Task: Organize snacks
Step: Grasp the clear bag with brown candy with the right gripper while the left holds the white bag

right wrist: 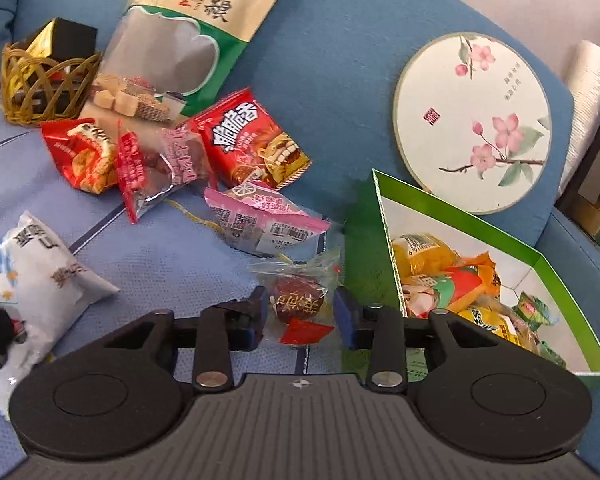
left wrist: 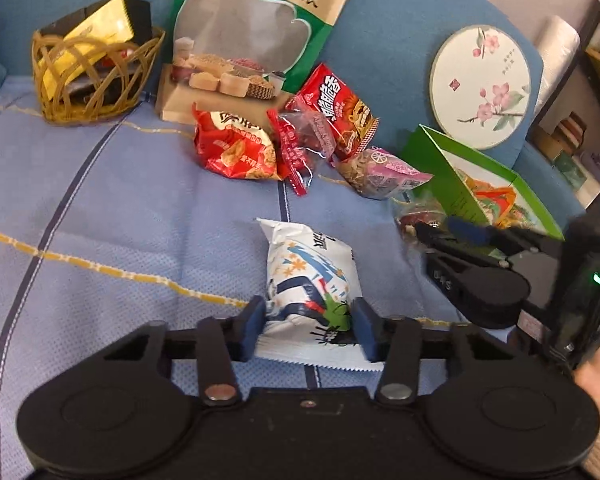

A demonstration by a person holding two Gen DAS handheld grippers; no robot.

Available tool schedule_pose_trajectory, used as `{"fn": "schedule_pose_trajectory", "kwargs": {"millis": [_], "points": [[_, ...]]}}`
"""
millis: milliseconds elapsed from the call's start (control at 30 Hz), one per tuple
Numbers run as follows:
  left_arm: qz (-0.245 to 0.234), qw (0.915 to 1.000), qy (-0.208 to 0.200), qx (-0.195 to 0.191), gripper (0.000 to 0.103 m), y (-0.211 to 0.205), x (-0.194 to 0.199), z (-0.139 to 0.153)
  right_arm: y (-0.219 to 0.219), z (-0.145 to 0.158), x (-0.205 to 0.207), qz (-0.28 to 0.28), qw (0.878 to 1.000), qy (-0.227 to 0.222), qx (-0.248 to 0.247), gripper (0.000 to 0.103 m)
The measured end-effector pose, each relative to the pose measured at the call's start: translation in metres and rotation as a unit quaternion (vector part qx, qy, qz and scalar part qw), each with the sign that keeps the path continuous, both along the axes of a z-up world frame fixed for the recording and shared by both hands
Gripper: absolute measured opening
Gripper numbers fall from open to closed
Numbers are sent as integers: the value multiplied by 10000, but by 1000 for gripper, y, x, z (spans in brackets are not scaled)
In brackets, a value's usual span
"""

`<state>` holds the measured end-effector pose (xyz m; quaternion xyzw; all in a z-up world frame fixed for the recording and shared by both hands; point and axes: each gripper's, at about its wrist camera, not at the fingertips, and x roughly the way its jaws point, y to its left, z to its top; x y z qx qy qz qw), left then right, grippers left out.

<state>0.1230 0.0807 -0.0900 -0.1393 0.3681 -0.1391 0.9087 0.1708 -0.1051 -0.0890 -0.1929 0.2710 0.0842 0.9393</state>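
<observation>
A white snack packet (left wrist: 308,272) with blue and green print lies on the blue cloth, and my left gripper (left wrist: 310,328) is shut on its near end, pads pressing both sides. The same white packet (right wrist: 40,276) shows at the left of the right wrist view. My right gripper (right wrist: 300,314) is shut on a dark red date candy (right wrist: 296,300) in a clear wrapper, just left of the green box (right wrist: 456,218). From the left wrist view the right gripper (left wrist: 428,240) reaches in from the right at the date candy (left wrist: 410,220).
A wicker basket (left wrist: 96,100) with yellow and black boxes stands far left. A tall grain bag (left wrist: 240,40) leans on the sofa back, with red packets (left wrist: 236,148) and a pink packet (left wrist: 384,172) before it. A round flowered disc (left wrist: 480,84) leans behind the box of wrapped sweets.
</observation>
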Motion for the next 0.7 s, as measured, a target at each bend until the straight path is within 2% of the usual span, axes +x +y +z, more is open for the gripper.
{"fn": "schedule_pose_trajectory", "kwargs": {"millis": [33, 133, 200, 233, 267, 300, 333, 367, 500, 600, 633, 667, 700], "points": [[32, 10000, 23, -55, 61, 2, 0, 0, -2, 3, -2, 92, 9996, 191, 207, 1], [138, 9999, 42, -70, 61, 5, 0, 0, -8, 6, -20, 370, 9971, 444, 503, 3], [242, 9997, -10, -9, 61, 6, -1, 2, -9, 10, -32, 433, 9975, 261, 493, 3], [288, 9996, -61, 35, 61, 6, -3, 3, -8, 12, -35, 430, 9980, 121, 450, 12], [334, 9994, -91, 65, 60, 7, -3, 5, -6, 14, -36, 414, 9984, -39, 387, 37], [387, 9991, -144, 110, 60, 6, -4, 6, -4, 15, -35, 352, 9988, -184, 268, 52], [433, 9988, -184, 139, 60, 7, -5, 7, -2, 16, -32, 306, 9991, -269, 141, 87], [460, 9986, -210, 160, 60, 8, -5, 7, 1, 15, -29, 297, 9990, -331, 72, 95], [590, 9977, -250, 222, 60, 13, -5, 8, 14, 4, -6, 249, 9992, -249, -176, 89], [680, 9970, -282, 229, 59, 19, -5, 10, 21, -8, 7, 163, 9989, -162, -413, 73], [718, 9968, -287, 205, 59, 22, -5, 10, 22, -11, 6, 132, 9986, -167, -486, 49], [747, 9966, -282, 182, 59, 25, -5, 11, 23, -11, 6, 114, 9982, -213, -542, 35], [775, 9965, -264, 147, 59, 27, -4, 10, 22, -8, 4, 164, 9984, -202, -501, 30]]}}
